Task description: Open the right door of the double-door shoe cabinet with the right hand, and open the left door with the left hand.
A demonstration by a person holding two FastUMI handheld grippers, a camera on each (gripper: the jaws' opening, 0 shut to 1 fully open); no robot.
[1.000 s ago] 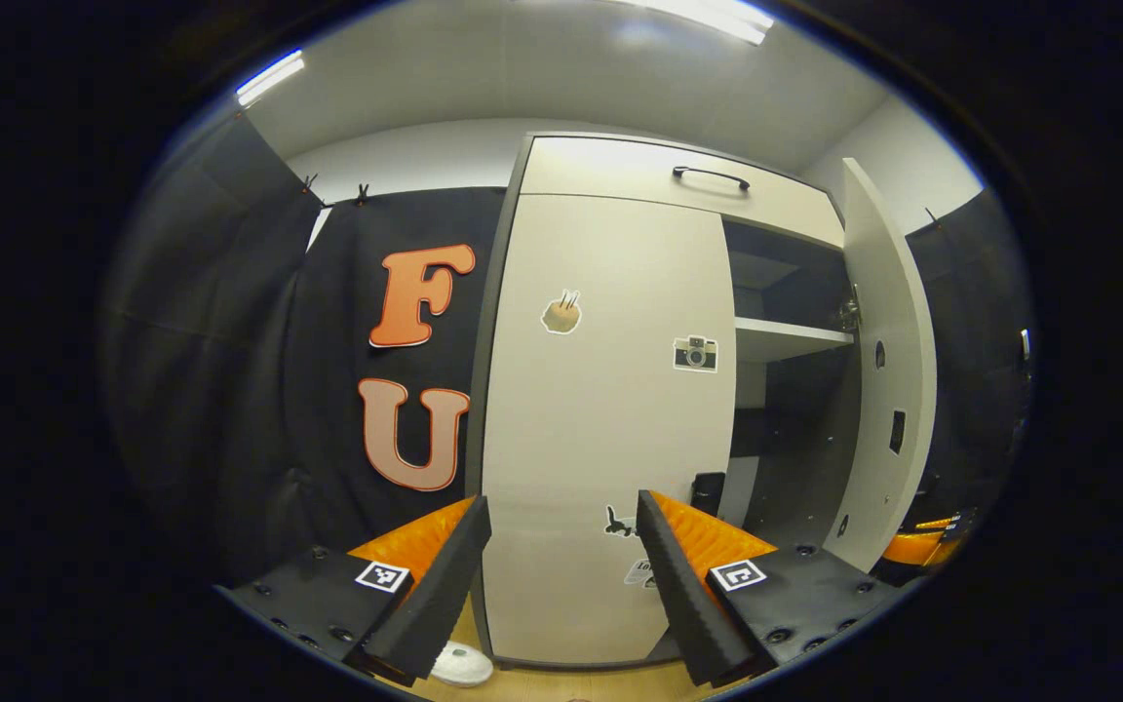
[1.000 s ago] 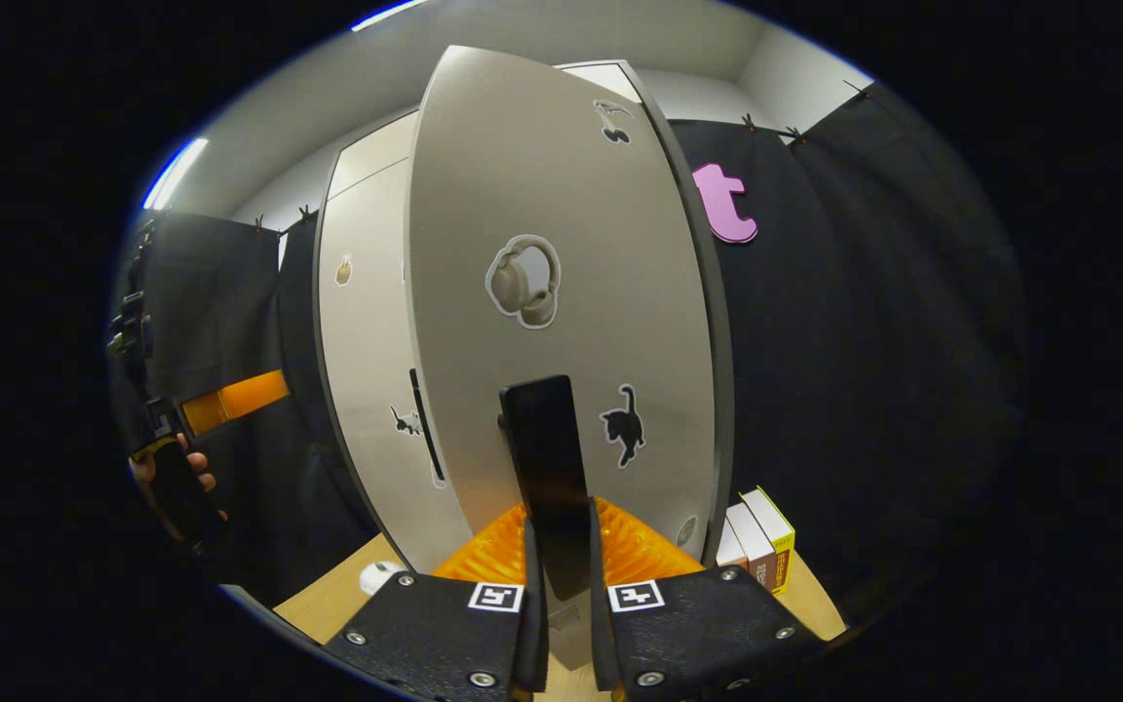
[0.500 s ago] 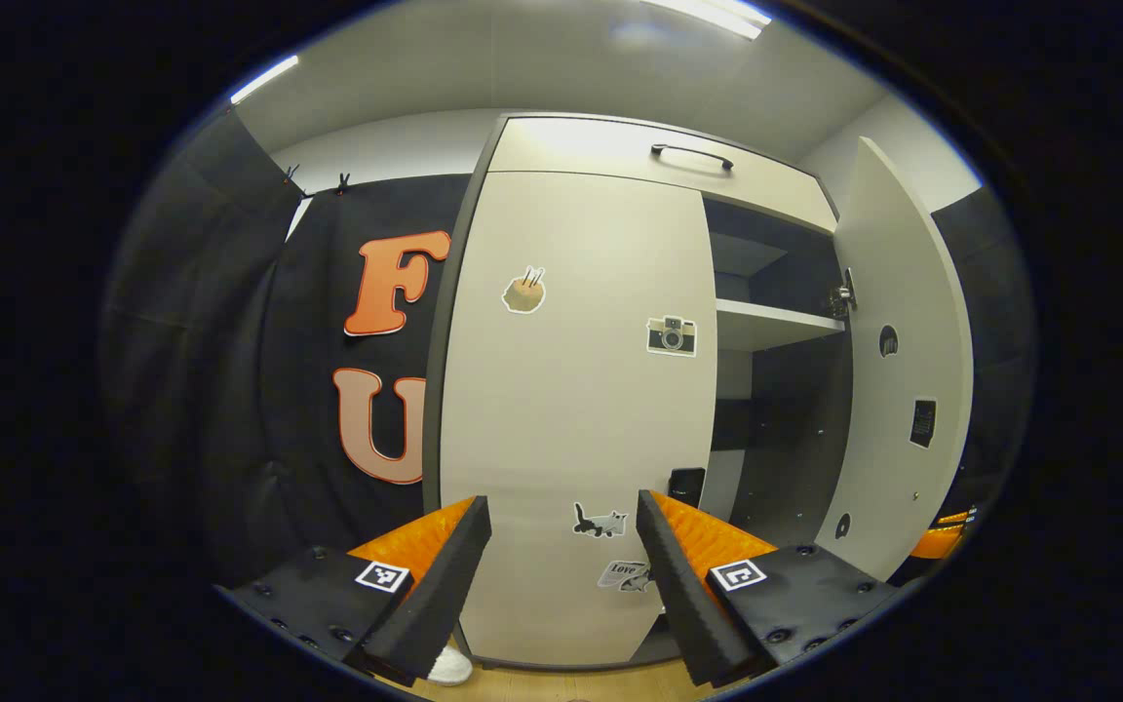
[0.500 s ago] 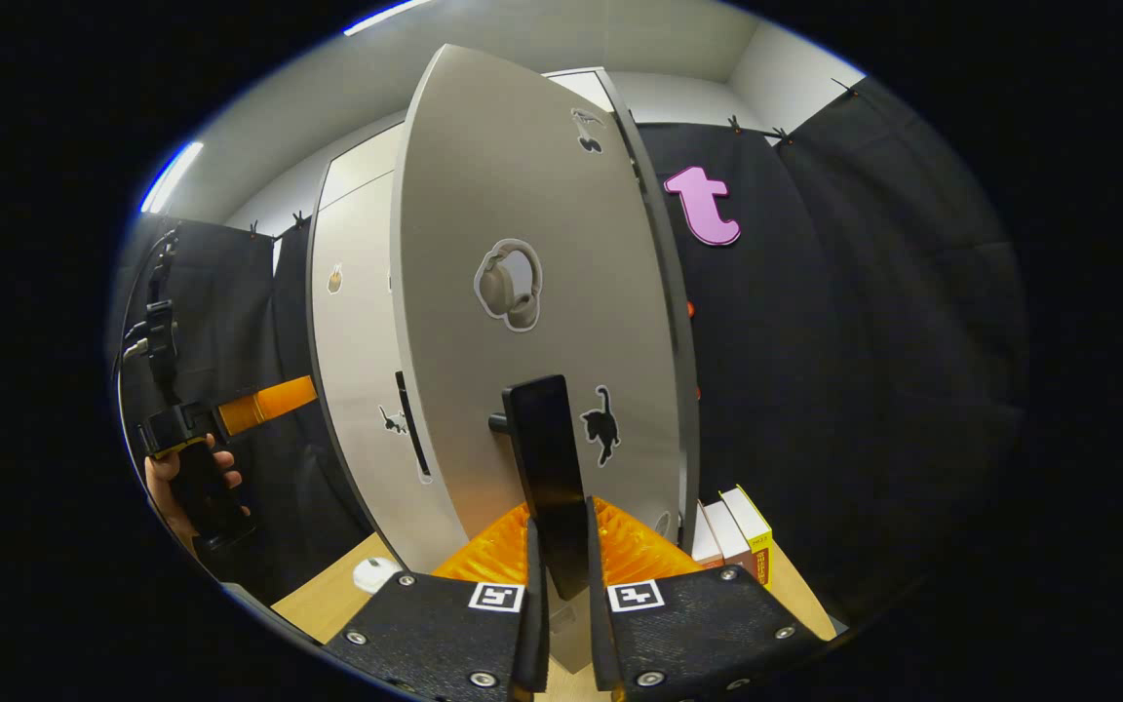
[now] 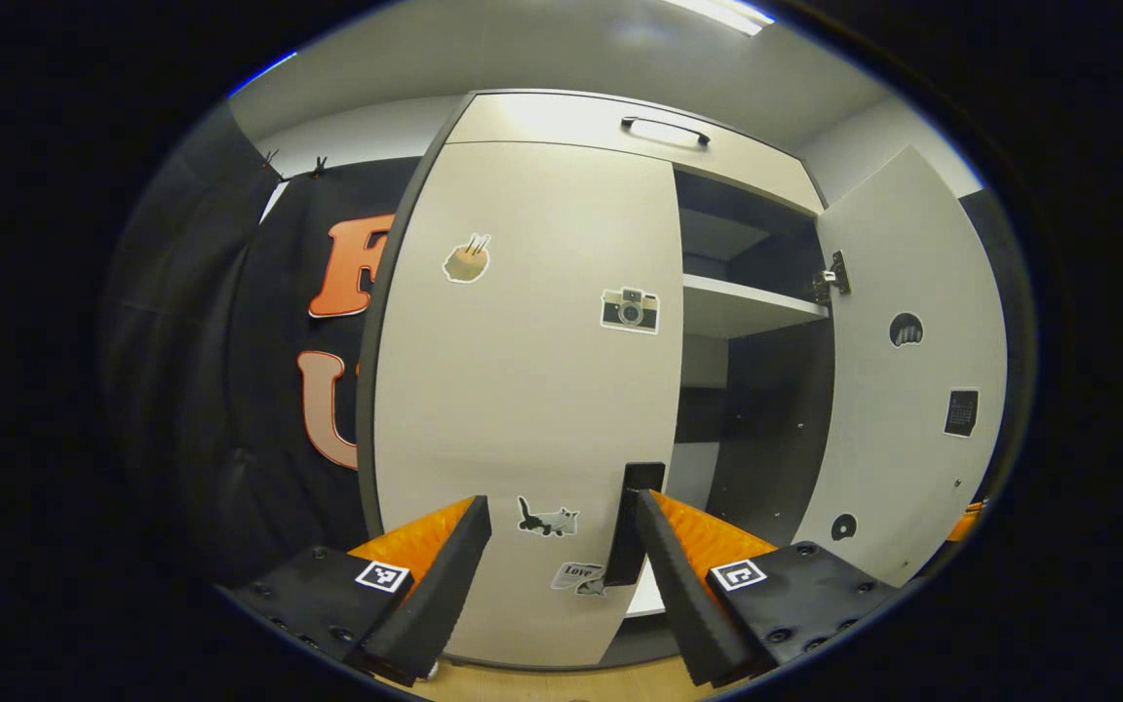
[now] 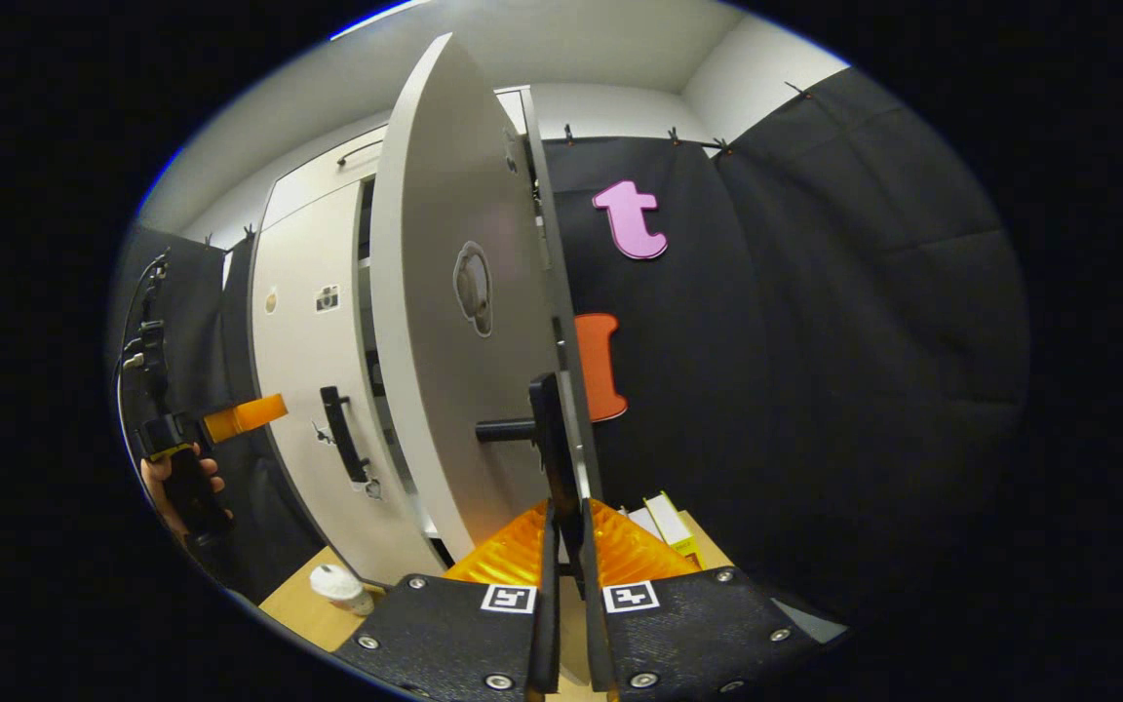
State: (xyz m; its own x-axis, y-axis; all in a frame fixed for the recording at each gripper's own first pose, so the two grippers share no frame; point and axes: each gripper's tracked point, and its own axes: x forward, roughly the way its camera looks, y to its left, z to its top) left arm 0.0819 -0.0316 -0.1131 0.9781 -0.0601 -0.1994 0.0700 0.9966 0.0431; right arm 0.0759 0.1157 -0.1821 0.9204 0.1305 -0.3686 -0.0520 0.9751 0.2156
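The right claw (image 6: 566, 585) is clenched on the flat black handle (image 6: 550, 448) of the smooth pale right door (image 6: 445, 322), which stands swung wide. The left claw (image 5: 561, 575) gapes, released, before the shut left door (image 5: 522, 390), its bar handle (image 5: 635, 522) just beside one finger. A pale shelf (image 5: 747, 307) spans the dark cabinet interior.

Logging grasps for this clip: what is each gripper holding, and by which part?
Right gripper is shut on the right door, by its handle. Left gripper is open, holding nothing.

Right door (image 5: 903, 370) open, left door (image 5: 522, 390) seemingly shut
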